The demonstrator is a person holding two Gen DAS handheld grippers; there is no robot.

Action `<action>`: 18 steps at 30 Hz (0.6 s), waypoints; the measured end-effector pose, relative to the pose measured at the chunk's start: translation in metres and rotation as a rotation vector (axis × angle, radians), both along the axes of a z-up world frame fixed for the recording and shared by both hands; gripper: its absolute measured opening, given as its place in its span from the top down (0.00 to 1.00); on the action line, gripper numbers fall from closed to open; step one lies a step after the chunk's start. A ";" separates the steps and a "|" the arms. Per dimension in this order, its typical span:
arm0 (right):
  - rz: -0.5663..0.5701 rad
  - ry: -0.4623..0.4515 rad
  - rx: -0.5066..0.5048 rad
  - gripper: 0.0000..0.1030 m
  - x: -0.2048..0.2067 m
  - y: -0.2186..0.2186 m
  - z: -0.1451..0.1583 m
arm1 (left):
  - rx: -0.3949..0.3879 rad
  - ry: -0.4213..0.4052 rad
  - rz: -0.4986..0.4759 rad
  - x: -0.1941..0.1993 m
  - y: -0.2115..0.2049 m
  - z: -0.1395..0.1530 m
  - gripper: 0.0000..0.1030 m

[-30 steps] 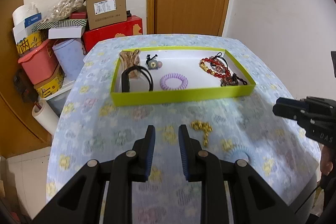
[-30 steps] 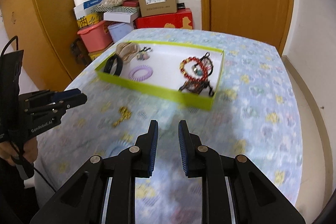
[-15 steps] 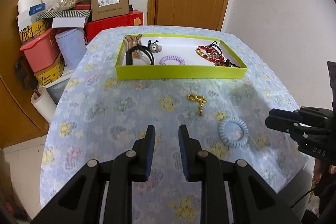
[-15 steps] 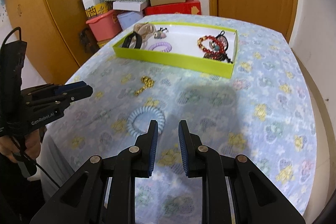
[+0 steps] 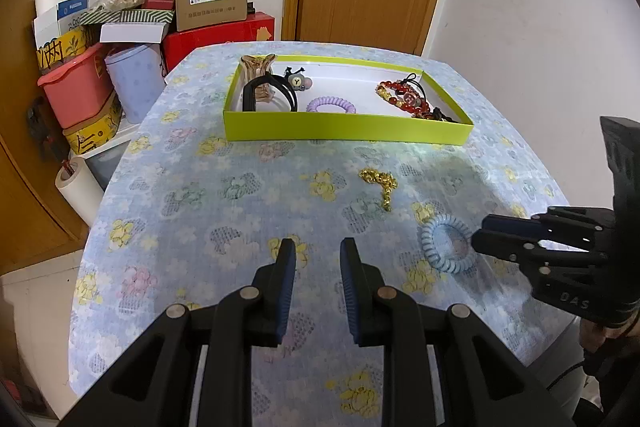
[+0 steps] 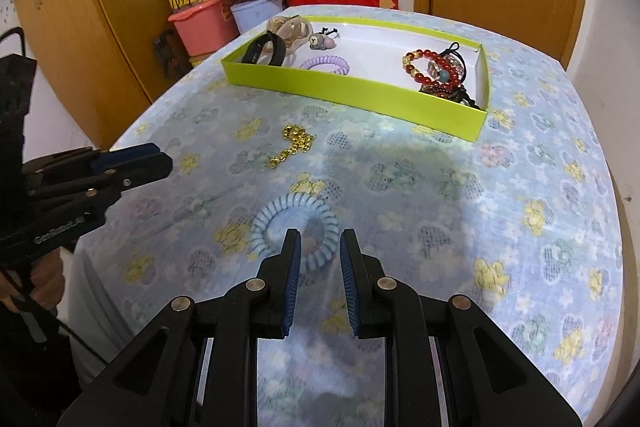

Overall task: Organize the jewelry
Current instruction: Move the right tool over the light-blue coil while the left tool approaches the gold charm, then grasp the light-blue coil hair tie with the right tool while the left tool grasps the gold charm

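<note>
**Right claw poised over the blue coil tie**

The right claw (image 6: 319,247) hangs just above the worktop with its blue-padded jaws parted by a narrow gap and nothing between them; its tips sit over the near edge of the pale blue spiral-coil hair tie (image 6: 296,229), and contact cannot be told. The left claw (image 5: 318,255) is likewise slightly parted and empty, over bare cloth.

The tie looks light, springy and soft, so it should squash rather than slip; pinching one side of the ring across the coil seems best. The small gold chain (image 5: 380,185) lies beyond it, limp and fiddly. Both rest on the blue floral-cloth worktop (image 6: 440,195), short of the lime-green shallow cardboard tray (image 6: 360,95).
</note>
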State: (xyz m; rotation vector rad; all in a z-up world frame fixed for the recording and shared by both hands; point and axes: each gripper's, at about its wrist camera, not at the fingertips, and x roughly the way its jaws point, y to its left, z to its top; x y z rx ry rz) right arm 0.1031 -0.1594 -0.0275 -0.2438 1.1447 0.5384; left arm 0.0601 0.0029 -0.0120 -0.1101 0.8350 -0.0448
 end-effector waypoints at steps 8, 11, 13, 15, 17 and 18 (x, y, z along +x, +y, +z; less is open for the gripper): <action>0.043 -0.005 -0.063 0.80 0.004 0.014 -0.013 | -0.004 -0.002 -0.008 0.005 0.001 0.001 0.77; 0.064 -0.024 -0.093 0.84 0.001 0.017 -0.015 | -0.009 0.000 -0.013 0.008 0.001 0.001 0.77; 0.074 -0.028 -0.107 0.90 0.001 0.017 -0.015 | -0.012 0.006 -0.019 0.012 -0.001 0.000 0.77; 0.070 -0.026 -0.106 0.91 0.002 0.016 -0.014 | -0.013 0.010 -0.028 0.015 -0.003 -0.001 0.77; 0.062 -0.029 -0.102 0.91 0.002 0.014 -0.014 | -0.014 0.011 -0.038 0.018 -0.006 -0.001 0.76; 0.057 -0.028 -0.094 0.91 0.002 0.012 -0.013 | -0.017 0.011 -0.045 0.019 -0.007 -0.001 0.76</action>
